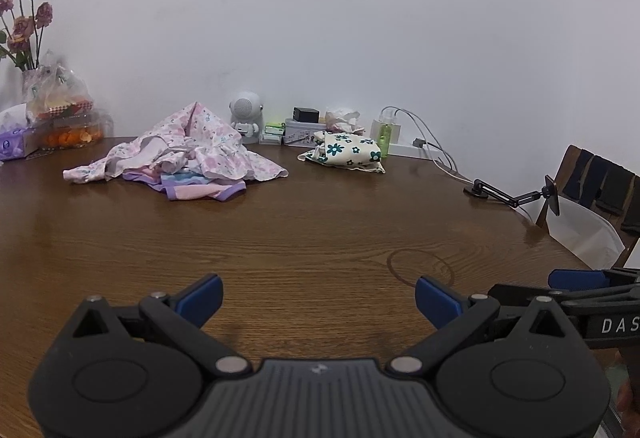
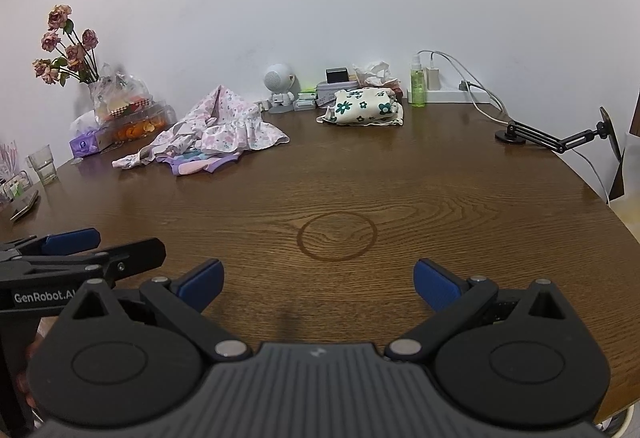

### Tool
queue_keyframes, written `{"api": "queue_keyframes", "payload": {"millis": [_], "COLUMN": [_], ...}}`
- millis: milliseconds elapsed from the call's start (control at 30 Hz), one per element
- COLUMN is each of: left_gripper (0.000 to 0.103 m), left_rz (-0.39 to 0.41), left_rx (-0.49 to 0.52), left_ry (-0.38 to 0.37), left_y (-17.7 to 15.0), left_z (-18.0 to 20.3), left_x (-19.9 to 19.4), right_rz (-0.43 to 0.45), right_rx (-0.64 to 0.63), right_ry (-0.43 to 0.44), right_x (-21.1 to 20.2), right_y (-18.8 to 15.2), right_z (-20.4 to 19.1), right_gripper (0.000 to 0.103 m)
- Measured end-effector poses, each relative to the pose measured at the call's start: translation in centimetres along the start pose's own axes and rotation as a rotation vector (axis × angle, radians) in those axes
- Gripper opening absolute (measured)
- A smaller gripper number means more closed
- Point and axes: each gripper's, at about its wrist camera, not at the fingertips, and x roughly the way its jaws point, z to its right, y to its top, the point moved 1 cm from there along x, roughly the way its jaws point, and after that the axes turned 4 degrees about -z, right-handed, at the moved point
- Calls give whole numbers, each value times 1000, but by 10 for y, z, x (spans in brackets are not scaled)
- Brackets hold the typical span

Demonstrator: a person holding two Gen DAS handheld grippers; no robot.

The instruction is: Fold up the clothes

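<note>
A crumpled pile of pink floral clothes (image 1: pixel 188 146) lies on the brown wooden table (image 1: pixel 320 234) at the back left, over a purple and pink striped garment (image 1: pixel 200 188). The pile also shows in the right wrist view (image 2: pixel 224 130). A folded cream cloth with teal flowers (image 1: pixel 348 152) sits at the back centre, also seen from the right (image 2: pixel 364 106). My left gripper (image 1: pixel 319 298) is open and empty over the near table. My right gripper (image 2: pixel 318 282) is open and empty beside it, far from the clothes.
Along the wall stand a vase of dried roses (image 2: pixel 68 50), bagged snacks (image 1: pixel 60 106), a tissue box (image 1: pixel 18 146), a small white robot toy (image 1: pixel 246 118), a tin box (image 1: pixel 302 132), a green spray bottle (image 2: pixel 418 82) and cables. A black phone arm (image 2: pixel 556 138) and a chair (image 1: pixel 596 194) are right. A glass (image 2: pixel 42 164) is left.
</note>
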Motion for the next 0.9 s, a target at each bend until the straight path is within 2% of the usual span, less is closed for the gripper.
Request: {"api": "queue_keyframes", "payload": {"millis": [900], "left_gripper": [103], "left_rz": [-9], "left_rx": [10], "left_ry": [-7], "left_y": [-2], "left_z": [0], "left_x": [0], "right_rz": [-9], "right_rx": [0], "right_ry": [-1], "right_x": [2], "right_y": [-3], "right_z": [0], "right_gripper": [103]}}
